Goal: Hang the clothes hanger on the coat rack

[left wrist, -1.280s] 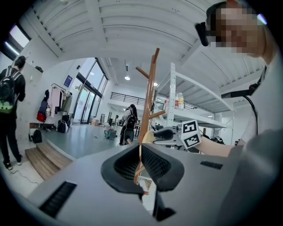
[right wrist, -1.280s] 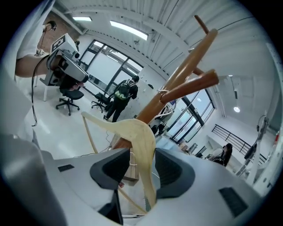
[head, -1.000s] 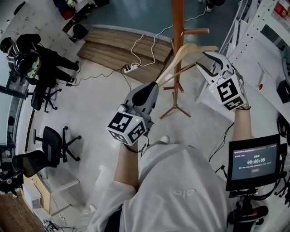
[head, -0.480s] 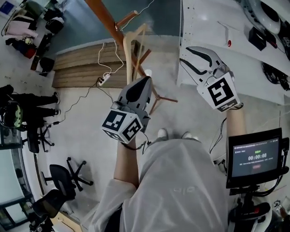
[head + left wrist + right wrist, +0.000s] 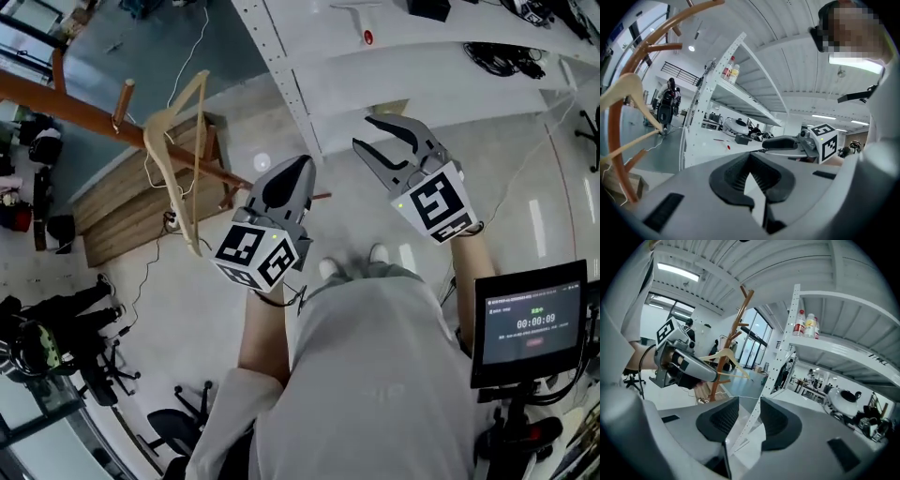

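The light wooden hanger (image 5: 157, 120) rests against the brown coat rack (image 5: 84, 114) at the upper left of the head view, beside a peg; its hook is too small to make out. My left gripper (image 5: 298, 167) is shut on nothing, well to the right of the hanger. My right gripper (image 5: 364, 131) is open and empty, in front of the white shelving. In the left gripper view, the hanger (image 5: 635, 91) and rack pole (image 5: 618, 140) lie far left of the gripper (image 5: 750, 171). The right gripper view shows the hanger (image 5: 723, 353) on the rack (image 5: 736, 324) beyond its gripper (image 5: 749, 401).
A white perforated shelving frame (image 5: 281, 75) runs across the top, right of the rack. A wooden platform (image 5: 122, 206) with a cable and power strip lies under the rack. A monitor (image 5: 534, 323) stands at the lower right. People and office chairs (image 5: 47, 323) are at the lower left.
One second ago the hanger's end was at my left gripper's jaws; now it is apart from them, on the rack. The view has swung, putting the rack at the upper left.
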A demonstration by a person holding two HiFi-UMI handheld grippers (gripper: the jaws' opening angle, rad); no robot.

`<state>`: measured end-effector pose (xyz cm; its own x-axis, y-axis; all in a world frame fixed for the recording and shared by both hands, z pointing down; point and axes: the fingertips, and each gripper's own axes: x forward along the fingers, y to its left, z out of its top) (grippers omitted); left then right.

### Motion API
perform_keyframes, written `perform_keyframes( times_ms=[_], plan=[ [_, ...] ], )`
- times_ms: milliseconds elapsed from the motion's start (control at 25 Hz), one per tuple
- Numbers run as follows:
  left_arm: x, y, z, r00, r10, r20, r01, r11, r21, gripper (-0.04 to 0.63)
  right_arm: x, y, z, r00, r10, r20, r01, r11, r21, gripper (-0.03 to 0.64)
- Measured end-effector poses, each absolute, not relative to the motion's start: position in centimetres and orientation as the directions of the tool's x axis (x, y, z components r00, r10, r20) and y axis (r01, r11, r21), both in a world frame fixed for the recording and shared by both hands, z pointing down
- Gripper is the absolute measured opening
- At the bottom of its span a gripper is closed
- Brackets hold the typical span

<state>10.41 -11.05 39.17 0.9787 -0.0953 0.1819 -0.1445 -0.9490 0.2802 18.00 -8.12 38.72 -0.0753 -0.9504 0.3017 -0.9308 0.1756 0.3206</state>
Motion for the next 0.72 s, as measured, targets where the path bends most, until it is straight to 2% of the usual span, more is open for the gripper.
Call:
perform_keyframes(
  times_ms=[200, 720],
  plan=[
    [13.7, -7.3, 39.7, 0.981, 0.021, 0.192, -0.039, -0.951, 0.307, 0.002, 20.3, -3.0, 39.0, 0.033, -0.949, 0.313, -0.958, 0.059, 0.282, 0.155],
    [17.2, -4.3, 41.0, 0.964, 0.145, 0.223, 0.066, -0.943, 0.327, 0.002, 23.0, 0.8, 40.3, 0.165, -0.936, 0.31, -0.969, -0.096, 0.226, 0.155]
  ],
)
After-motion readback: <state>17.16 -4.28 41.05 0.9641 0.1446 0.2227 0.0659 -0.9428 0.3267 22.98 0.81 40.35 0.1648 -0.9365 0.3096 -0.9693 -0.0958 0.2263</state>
